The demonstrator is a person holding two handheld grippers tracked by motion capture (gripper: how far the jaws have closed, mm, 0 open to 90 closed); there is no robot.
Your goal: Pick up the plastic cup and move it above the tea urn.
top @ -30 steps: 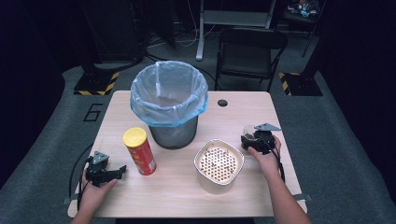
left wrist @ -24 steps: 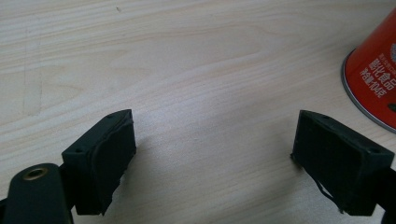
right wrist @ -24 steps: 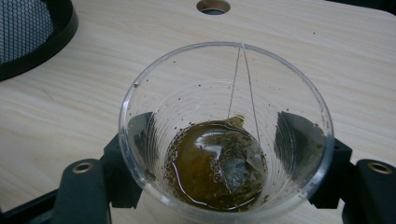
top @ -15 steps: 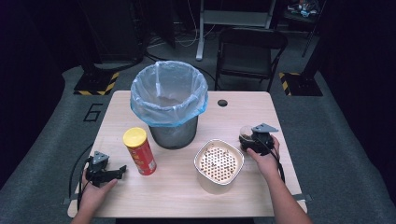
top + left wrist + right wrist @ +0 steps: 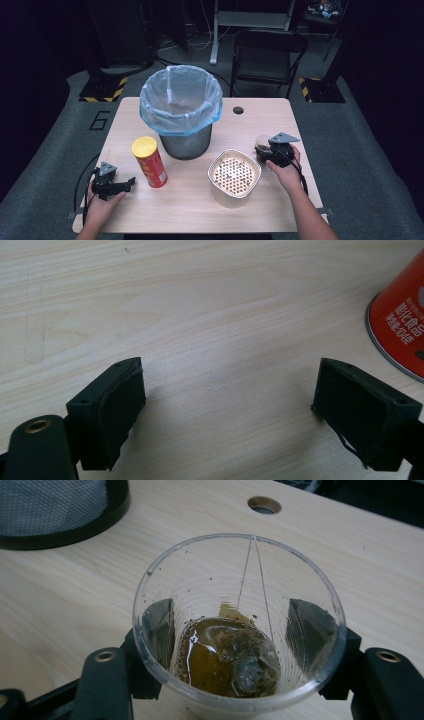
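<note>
Here is the grasp going in: the right gripper (image 5: 269, 150) has its jaws on either side of a clear plastic cup (image 5: 239, 625), and they have just been closing in on it. In the right gripper view both black pads sit against the cup's wall, left and right, low on its body, so this reads as a hold on the cup, though how firm the squeeze is cannot be told.

The cup stands upright on the worktop (image 5: 210, 215) near its right edge, just beside the strainer pot (image 5: 235, 176). Inside it lies a shallow pool of brown tea with a soaked tea bag (image 5: 245, 667) at the bottom, its string running up to the rim.

Over on the other side, the left gripper (image 5: 117, 185) rests low on the worktop with its jaws spread wide and nothing between them, the red crisp can (image 5: 149, 161) with its yellow lid standing upright just beside it.

Containers, then. The strainer pot, a cream tub topped by a perforated insert, looks empty on top. Behind it stands the waste bin (image 5: 181, 112), lined with a pale blue bag; what lies at its bottom is too dim to tell.

Next move, by the look of it: lift the cup level so the tea stays in, carry it over the strainer and tip it slowly, letting the liquid drain while the bag is caught. A thin cup can buckle, so a gentle grip is wanted.
</note>
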